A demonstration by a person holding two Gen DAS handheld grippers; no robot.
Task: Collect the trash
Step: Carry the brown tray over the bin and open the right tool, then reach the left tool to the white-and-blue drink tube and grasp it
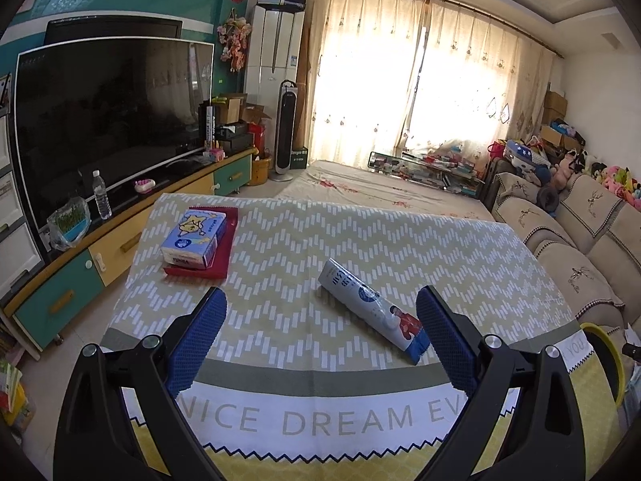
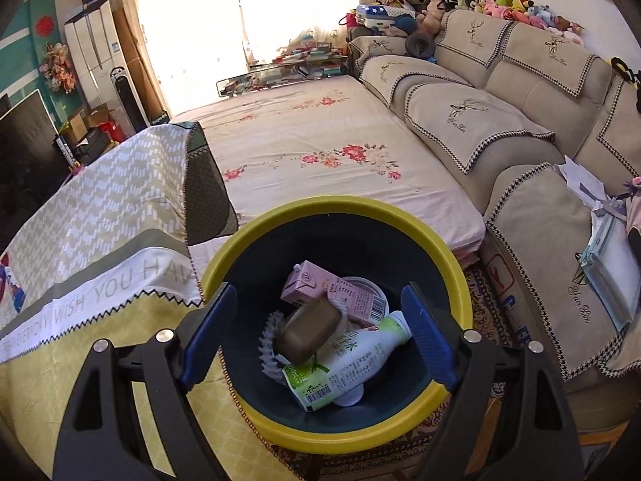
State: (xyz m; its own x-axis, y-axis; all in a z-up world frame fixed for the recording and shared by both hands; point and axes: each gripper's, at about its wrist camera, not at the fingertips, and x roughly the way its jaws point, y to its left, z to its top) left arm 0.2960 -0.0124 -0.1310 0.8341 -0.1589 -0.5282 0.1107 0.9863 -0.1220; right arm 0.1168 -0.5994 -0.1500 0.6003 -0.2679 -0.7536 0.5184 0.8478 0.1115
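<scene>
Left gripper: jaws spread wide, nothing between the pads. It hangs above the near edge of the table, over a cloth printed with zigzag rows and lettering. A flattened wrapper, white with a red and blue figure, lies on the cloth just ahead of the right finger, close to it; contact cannot be determined. Farther back on the left, a tissue pack rests on a red tray, well apart from the wrapper. Beyond the table: a TV on a low cabinet to the left, a sofa to the right, curtains at the far wall.

Right gripper: jaws spread wide, holding nothing. It hangs directly over the bin, which has a yellow rim and dark interior and stands beside the table corner. A brown block appears blurred between the fingers, above the bin contents. Inside the bin: a green-and-white bottle, a pink carton, a white frilled liner. Behind the bin, a floral sheet extends toward the window.
</scene>
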